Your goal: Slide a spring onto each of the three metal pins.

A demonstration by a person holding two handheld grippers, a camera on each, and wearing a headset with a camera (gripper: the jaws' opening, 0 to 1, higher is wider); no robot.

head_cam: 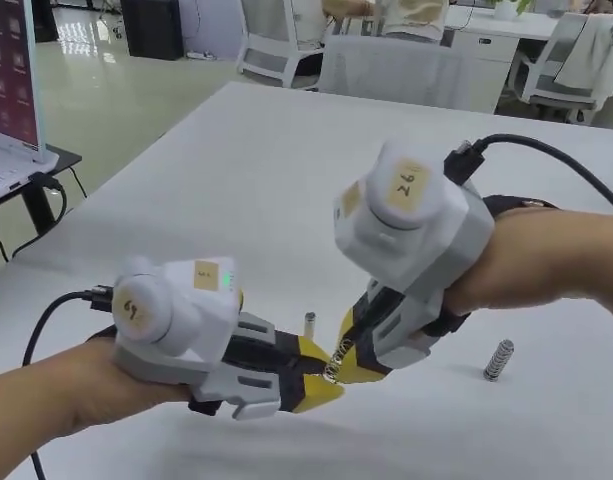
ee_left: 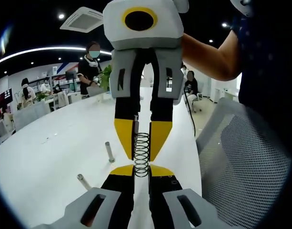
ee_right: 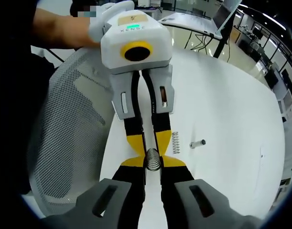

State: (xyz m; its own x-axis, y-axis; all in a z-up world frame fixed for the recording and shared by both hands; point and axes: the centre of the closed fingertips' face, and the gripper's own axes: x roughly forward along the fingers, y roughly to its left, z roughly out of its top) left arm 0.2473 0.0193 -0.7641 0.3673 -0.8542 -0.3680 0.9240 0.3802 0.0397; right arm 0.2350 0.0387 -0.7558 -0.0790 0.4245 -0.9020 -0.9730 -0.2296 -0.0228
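A small steel spring [head_cam: 334, 362] hangs above the white table [head_cam: 236, 180] between both grippers' yellow tips. My right gripper [head_cam: 352, 366] comes down from the upper right and is shut along the spring [ee_left: 142, 150]. My left gripper [head_cam: 322, 386] reaches in from the lower left, its tips shut on the spring's lower end [ee_left: 142, 171]. The right gripper view shows the spring [ee_right: 153, 160] end-on between its jaws. Any pin inside the coils is hidden. One metal pin [head_cam: 309, 322] stands just behind the tips, and another pin [ee_left: 83, 181] leans nearby.
A second spring [head_cam: 498, 360] stands on the table to the right of the grippers. Another spring [ee_right: 175, 142] and a pin [ee_right: 198, 143] lie on the tabletop. A mesh chair [ee_left: 246, 162] stands beside the table. A laptop [head_cam: 11, 100] sits far left.
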